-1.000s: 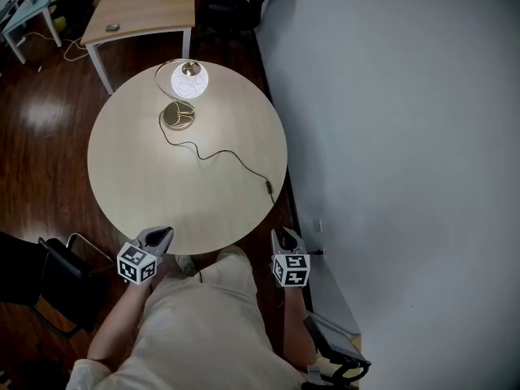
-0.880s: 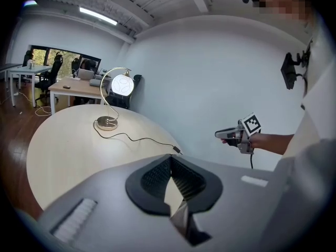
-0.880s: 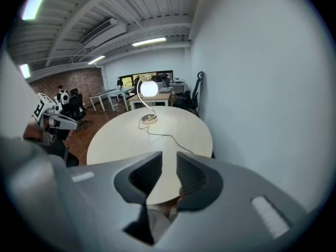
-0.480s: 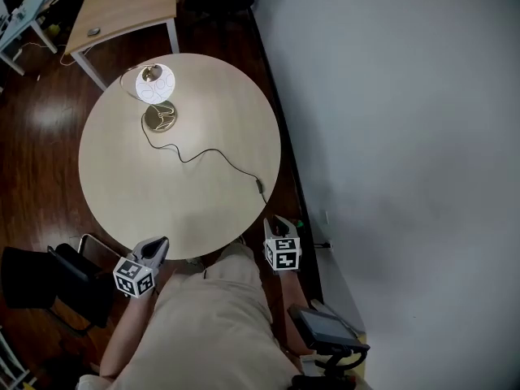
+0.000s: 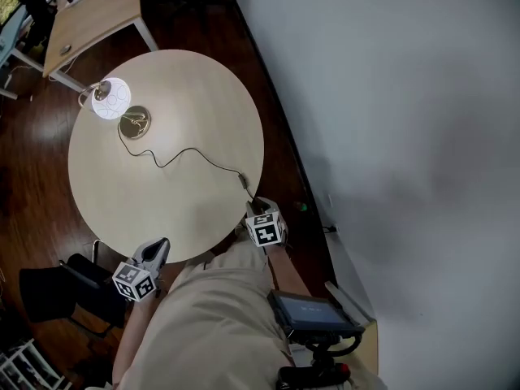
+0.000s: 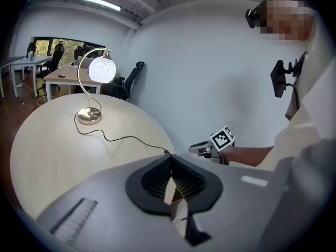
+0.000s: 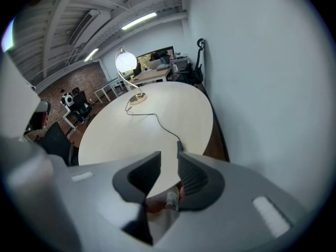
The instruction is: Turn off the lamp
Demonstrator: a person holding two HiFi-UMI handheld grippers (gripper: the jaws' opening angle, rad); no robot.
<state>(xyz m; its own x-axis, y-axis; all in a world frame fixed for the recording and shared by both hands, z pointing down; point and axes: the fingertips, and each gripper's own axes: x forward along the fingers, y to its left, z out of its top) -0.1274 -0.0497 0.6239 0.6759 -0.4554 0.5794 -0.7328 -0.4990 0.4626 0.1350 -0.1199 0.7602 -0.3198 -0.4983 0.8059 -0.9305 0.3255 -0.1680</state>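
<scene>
The lamp stands lit at the far left of the round table; its white globe glows above a brass base. A black cord runs from the base to an inline switch near the table's right edge. My right gripper hovers just short of that switch, its jaws opening with nothing between them; in the right gripper view the switch lies just past the right jaw's tip. My left gripper hangs at the table's near edge, shut and empty. The left gripper view shows the globe and the right gripper.
A white wall runs close along the table's right side. A black chair stands at the near left. A wooden desk stands beyond the lamp. A black device hangs at the person's waist.
My right gripper has moved forward and down to the table's edge near the cord switch. The left gripper has shifted slightly along the near edge. The lamp stays lit.
</scene>
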